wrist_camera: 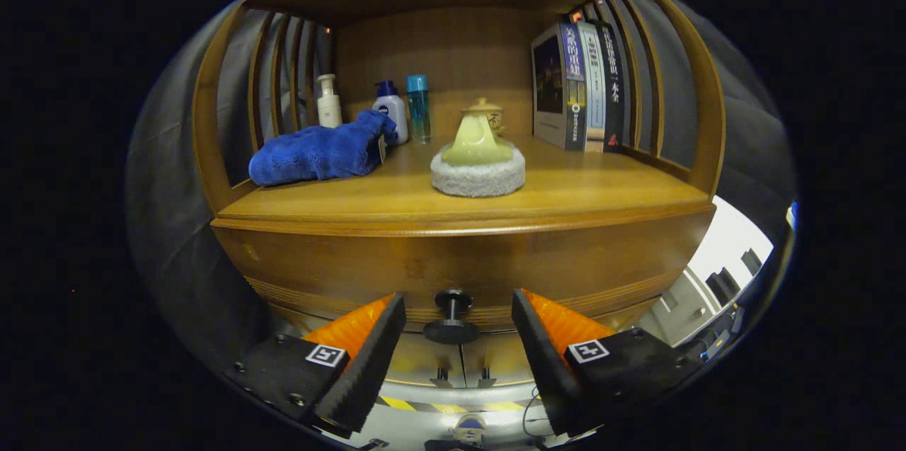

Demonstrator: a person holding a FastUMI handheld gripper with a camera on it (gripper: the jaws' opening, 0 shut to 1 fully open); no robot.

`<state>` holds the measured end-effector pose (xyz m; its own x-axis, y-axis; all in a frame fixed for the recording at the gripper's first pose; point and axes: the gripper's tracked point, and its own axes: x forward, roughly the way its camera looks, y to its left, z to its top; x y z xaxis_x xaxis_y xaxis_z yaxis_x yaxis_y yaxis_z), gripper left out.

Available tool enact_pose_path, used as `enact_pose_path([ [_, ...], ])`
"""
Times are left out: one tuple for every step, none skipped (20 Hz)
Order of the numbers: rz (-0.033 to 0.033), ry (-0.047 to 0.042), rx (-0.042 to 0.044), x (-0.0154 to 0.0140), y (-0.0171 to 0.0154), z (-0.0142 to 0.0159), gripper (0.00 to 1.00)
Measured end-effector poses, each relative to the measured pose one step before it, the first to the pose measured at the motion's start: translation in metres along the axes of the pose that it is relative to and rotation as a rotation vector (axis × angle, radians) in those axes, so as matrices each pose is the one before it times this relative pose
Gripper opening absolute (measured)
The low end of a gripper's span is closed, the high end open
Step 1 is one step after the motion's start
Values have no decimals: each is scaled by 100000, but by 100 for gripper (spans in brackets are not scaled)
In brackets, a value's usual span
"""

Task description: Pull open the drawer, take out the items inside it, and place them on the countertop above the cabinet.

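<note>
A wooden cabinet faces me, its drawer front (340,263) flush under the countertop (566,200). The drawer's dark round knob (451,316) sticks out toward me, right between my two fingers and level with their tips. My gripper (459,320) is open, with a gap on each side of the knob and neither finger touching it. The drawer's inside is hidden. On the countertop lie a blue cloth (318,151) and a pale green piece on a round grey pad (478,175).
At the back of the shelf stand a white pump bottle (328,101), a white bottle with a blue cap (391,111) and a slim teal bottle (418,107). Several books (580,86) lean at the right. Slatted wooden sides close in the shelf. Lower cabinet doors (432,359) sit below the drawer.
</note>
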<state>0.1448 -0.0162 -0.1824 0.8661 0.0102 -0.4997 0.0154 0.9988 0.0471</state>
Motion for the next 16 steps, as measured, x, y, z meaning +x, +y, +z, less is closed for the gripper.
enact_pose_path([
  [539,-561,1934,343,94,-255,98],
  [56,-853,1483,235,43,-183,96],
  [321,-732,943,226,21,-73,95],
  [210,70,703,364,147,-109,90],
  [-174,501,-181,158,-77,-204,84],
  [-1321,88,-552,152,-205,-211,79],
  [-165,-59,-442,62,-14,-96,74],
  [635,722,124,192,227,-432,69],
  [-237,279,-704,98,27,-66,64],
  [159,-404,-205,-170,-18,87,59],
  [205,645,273,-64,9,-179,54],
  [-294,-714,244,-47,-69,185,49],
  [-263,79,-207,70,-61,-149,49],
  [-309,-557,-602,-239,-41,49,46],
  [-317,-26,-1253,239,-16,31,43],
  [61,1385,-910,-277,4,-251,40],
])
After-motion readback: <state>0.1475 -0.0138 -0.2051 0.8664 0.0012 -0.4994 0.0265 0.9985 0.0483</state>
